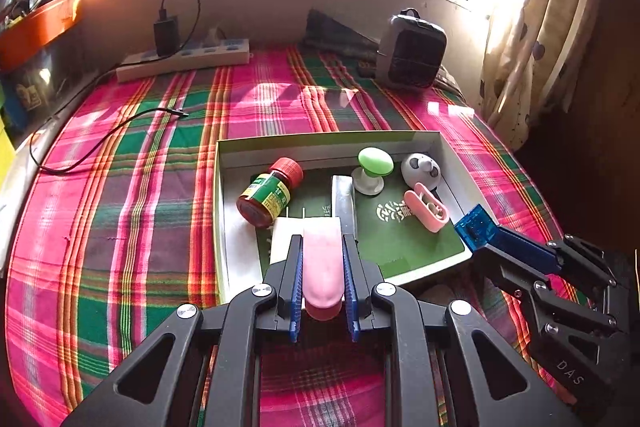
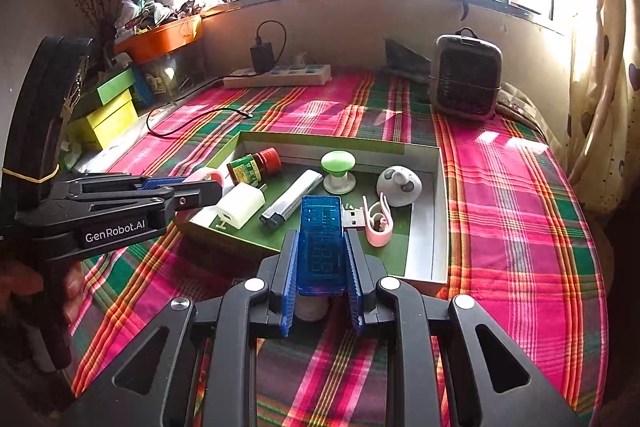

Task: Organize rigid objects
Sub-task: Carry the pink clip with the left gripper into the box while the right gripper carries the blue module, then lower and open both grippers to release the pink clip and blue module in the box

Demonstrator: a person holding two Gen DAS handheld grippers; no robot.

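Closest to the left wrist camera, the left gripper (image 1: 322, 247) has its jaws closed snugly on a smooth pink object (image 1: 322, 263), which pokes forward over the near edge of a shallow box (image 1: 320, 138). Seen from the right wrist camera, the right gripper (image 2: 321, 247) has its jaws pressed against the sides of a clear blue USB device (image 2: 321, 243), whose metal plug (image 2: 354, 218) reaches over the box's near rim. Both grippers hover at the box's near side, the left one beside its left corner.

Inside the box lie a brown pill bottle (image 2: 253, 165) with a red cap, tipped on its side at the back left, a white charger plug (image 2: 239, 206), a silver lighter (image 2: 291, 200), a green knob on a white base (image 2: 338, 171), a grey round gadget (image 2: 399, 185) and a pink clip (image 2: 380, 221).

The box sits on a pink and green plaid cloth (image 2: 512, 211). Beyond it, near the window, are a power strip (image 2: 278, 75) and a small heater (image 2: 467, 81).
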